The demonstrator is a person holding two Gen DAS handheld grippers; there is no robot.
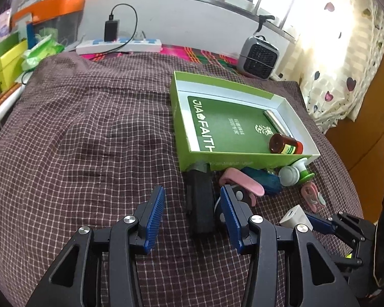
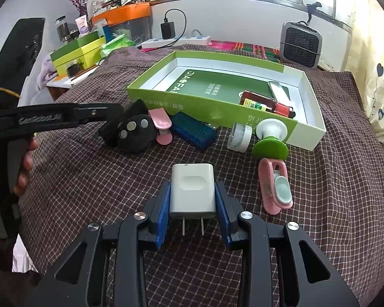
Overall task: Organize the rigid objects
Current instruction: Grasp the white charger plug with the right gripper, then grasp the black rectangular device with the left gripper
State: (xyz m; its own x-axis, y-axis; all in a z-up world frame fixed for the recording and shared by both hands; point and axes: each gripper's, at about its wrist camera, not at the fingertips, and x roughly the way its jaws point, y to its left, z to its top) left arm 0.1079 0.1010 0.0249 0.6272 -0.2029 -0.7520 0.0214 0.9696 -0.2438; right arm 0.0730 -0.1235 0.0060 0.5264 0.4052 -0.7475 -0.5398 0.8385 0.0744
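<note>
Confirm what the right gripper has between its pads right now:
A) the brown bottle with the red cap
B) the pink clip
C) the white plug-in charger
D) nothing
C: in the right wrist view the right gripper has its blue pads closed against both sides of the white charger, prongs pointing back toward the camera.

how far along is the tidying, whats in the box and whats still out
Done: a brown bottle and a silver case lie in the green box. In hand: the right gripper clamps the white charger. Left: black remote, pink clips, blue case.
</note>
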